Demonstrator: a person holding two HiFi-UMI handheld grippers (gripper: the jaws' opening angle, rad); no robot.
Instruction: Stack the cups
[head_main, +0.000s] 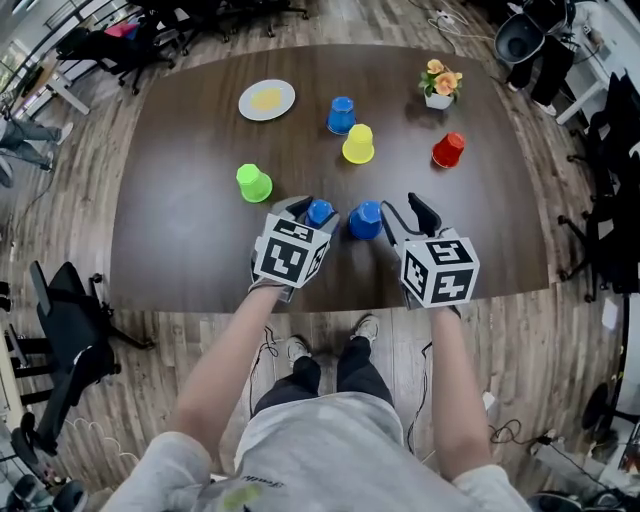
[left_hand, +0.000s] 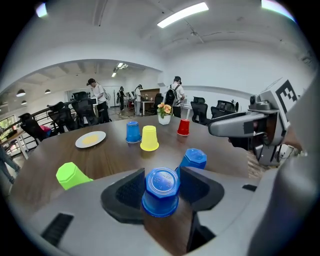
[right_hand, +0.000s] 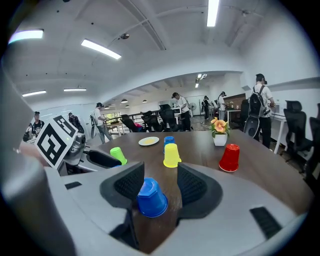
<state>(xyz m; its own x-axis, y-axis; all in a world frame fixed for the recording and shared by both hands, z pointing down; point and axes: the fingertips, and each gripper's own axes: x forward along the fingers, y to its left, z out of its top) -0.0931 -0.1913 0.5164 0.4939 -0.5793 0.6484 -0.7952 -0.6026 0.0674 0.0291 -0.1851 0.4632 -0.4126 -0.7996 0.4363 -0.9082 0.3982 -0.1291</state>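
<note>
Several bystanders (left_hand: 98, 97) beyond cups (left_hand: 149, 138), unseen overhead

The dark table (head_main: 180, 240) fills the middle of the head view. At upper left lies a plate (head_main: 267, 100); right of it stand the far blue cup (head_main: 341, 115), yellow cup (head_main: 358, 144), red cup (head_main: 448, 150) and flower pot (head_main: 440, 86). The green cup (head_main: 253, 183) sits centre-left. The left blue cup (head_main: 320, 212) and right blue cup (head_main: 366, 220) stand near the lower edge.
</note>
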